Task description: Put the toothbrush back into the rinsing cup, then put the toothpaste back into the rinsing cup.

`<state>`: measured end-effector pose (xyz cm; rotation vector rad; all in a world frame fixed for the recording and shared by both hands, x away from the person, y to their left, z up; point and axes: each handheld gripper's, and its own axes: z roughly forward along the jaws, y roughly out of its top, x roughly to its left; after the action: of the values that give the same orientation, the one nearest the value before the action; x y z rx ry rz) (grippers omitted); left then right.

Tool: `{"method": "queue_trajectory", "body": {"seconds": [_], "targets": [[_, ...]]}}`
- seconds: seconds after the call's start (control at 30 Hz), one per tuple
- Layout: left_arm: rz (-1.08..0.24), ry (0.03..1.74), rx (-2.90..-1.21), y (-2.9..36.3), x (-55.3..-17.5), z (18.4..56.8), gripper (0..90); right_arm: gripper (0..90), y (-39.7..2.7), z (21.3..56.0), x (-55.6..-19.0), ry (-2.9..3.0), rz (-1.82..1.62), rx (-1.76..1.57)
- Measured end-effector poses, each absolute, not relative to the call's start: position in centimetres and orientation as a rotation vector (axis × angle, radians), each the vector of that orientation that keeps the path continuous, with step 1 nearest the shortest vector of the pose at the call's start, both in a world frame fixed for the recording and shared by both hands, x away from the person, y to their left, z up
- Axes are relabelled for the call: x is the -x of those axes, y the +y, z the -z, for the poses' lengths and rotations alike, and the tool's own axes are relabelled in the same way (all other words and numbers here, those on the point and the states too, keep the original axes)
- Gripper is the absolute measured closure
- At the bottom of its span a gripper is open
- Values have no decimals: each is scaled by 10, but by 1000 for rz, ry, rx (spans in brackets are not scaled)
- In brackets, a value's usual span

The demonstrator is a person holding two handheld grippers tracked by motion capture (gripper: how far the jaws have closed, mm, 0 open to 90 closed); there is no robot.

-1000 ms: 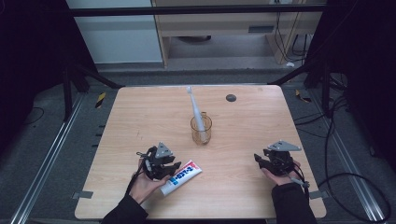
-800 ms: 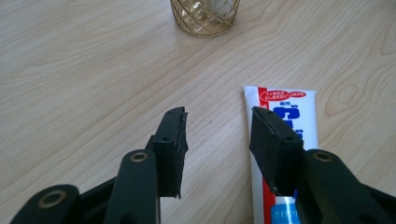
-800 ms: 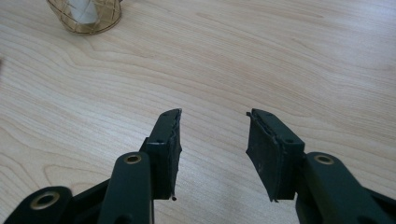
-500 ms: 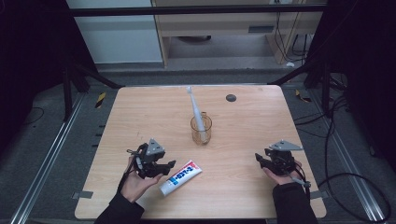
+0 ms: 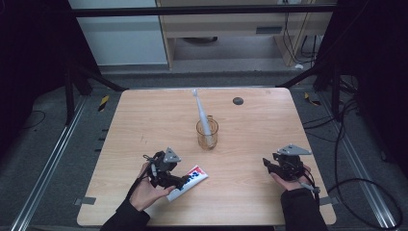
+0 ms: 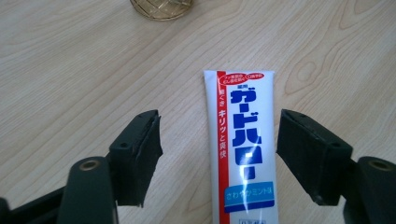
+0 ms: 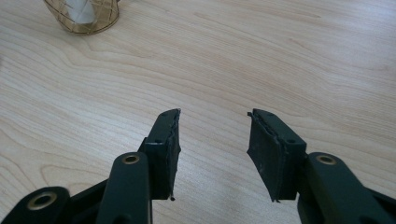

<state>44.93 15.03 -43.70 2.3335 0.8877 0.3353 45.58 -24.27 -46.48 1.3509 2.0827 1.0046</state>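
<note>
A white toothpaste tube with a red stripe and blue lettering lies flat on the wooden table at the front left. My left gripper straddles it. Its jaws have just been opening, and each pad now stands clear of the tube's sides. In the high view the left gripper sits at the tube's near end. A clear cup in the table's middle holds a white toothbrush that leans away. My right gripper rests low at the front right, open, with only bare wood between its jaws.
A small black round disc lies near the far edge. The cup's base shows at the top of the left gripper view and at the upper left of the right gripper view. Dark floor and rails surround the table.
The left gripper's jaws have spread apart off the toothpaste tube, which stays lying on the table. The left hand shifted only slightly. The right gripper has not moved.
</note>
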Motion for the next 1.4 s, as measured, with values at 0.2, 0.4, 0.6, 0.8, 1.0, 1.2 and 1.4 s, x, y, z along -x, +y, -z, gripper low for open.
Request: {"method": "queue_trajectory", "body": {"seconds": [0.2,0.4,0.6,0.8,1.0,1.2,1.4], "targets": [[-318,870,-2376,139,-452,442,267,524,-244,466,-457,2079,-1000,-1350],[-303,861,-2407,134,-453,448,272,513,-244,465,-457,2081,-1009,-1343],[-299,864,-2414,132,-453,450,282,495,-245,464,-458,2078,-1028,-1340],[-298,875,-2445,128,-456,457,281,478,-244,464,-458,2080,-1033,-1332],[-289,883,-2464,127,-457,461,279,470,-244,465,-459,2083,-1028,-1330],[-280,880,-2464,127,-458,461,286,470,-243,465,-459,2083,-1028,-1333],[-273,864,-2478,121,-463,466,293,469,-242,465,-459,2088,-1023,-1326]]}}
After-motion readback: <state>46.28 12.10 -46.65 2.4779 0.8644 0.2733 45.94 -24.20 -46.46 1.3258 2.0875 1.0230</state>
